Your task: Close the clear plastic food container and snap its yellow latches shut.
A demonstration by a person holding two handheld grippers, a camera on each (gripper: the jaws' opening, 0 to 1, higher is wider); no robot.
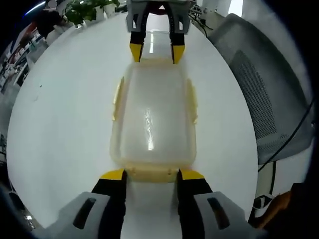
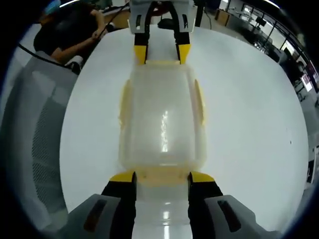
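One clear plastic food container [image 1: 153, 119] lies on the white bench [image 1: 60, 129], long axis running between the left hand-held gripper [image 1: 151, 174] and right hand-held gripper [image 2: 162, 177] (each spread, straddling an end). Four yellow latches [image 1: 117, 97] show.

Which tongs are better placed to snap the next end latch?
Neither clearly. Left tongs and right tongs each straddle an end latch of the lidded clear container on the white table, both open. Slight lean: left, more squarely centred.
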